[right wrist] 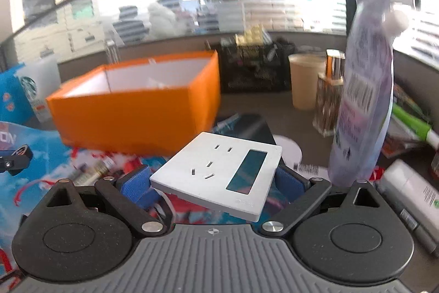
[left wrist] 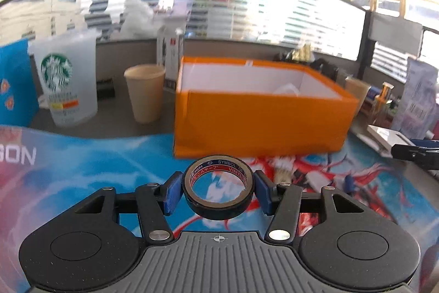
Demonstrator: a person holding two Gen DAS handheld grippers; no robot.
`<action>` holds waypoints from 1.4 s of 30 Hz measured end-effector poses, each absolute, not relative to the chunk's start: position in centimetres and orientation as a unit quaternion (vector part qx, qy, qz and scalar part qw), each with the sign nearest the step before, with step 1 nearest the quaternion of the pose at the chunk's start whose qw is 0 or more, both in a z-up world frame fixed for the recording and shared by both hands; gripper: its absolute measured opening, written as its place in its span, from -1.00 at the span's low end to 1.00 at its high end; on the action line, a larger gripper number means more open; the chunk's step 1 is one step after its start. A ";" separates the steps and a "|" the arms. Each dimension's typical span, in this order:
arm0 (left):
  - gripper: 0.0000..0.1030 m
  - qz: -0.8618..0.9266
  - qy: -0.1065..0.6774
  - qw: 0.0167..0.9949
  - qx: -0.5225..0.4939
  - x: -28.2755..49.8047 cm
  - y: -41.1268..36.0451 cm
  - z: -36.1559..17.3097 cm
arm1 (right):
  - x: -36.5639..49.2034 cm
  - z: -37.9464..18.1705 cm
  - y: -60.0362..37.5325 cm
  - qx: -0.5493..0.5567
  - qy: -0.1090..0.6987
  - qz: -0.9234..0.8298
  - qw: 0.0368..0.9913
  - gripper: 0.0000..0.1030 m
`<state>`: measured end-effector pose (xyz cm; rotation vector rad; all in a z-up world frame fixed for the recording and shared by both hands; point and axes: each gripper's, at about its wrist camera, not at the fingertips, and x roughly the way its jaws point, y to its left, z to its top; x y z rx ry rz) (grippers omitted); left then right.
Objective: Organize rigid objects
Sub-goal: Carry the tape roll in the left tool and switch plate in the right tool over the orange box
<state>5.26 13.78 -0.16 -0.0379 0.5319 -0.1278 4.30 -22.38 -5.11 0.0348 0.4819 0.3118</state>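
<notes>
Fingers, left: the blue-padded fingers (left wrist: 172, 192) of the left gripper (left wrist: 218, 191) are closed against both sides of a black roll of vinyl tape with a printed cardboard core (left wrist: 218, 192), which is held lifted above a colourful printed mat (left wrist: 82, 164).
Fingers, right: the blue-padded fingers (right wrist: 135, 187) of the right gripper (right wrist: 214, 183) are pressed against two opposite edges of a flat grey square wall-socket plate with a dark rectangular window (right wrist: 219, 173), which is held tilted and off the counter (right wrist: 288, 120).
Box: an open orange cardboard box with a white interior (left wrist: 260, 120) is seen ahead of both grippers, resting partly on the mat.
Left of box: a tan paper cup (left wrist: 144, 94) and a translucent plastic cup with a green logo (left wrist: 65, 81) are stood upright.
Right side: a tall purple-and-white pouch (right wrist: 362, 100) is stood near a second tan cup (right wrist: 304, 81).
</notes>
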 end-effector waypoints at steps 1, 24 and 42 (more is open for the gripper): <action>0.04 -0.066 0.257 0.964 -0.019 5.2 13.7 0.4 | 4.1 -4.7 -22.2 0.016 0.232 0.157 0.960 0.87; 0.04 -0.092 0.195 0.977 0.001 8.0 11.4 6.6 | 4.5 1.2 -17.6 -0.007 0.164 0.220 0.962 0.87; 0.04 -0.090 0.181 0.979 0.010 12.6 10.0 8.6 | 8.0 3.7 -14.8 -0.011 0.136 0.249 0.959 0.87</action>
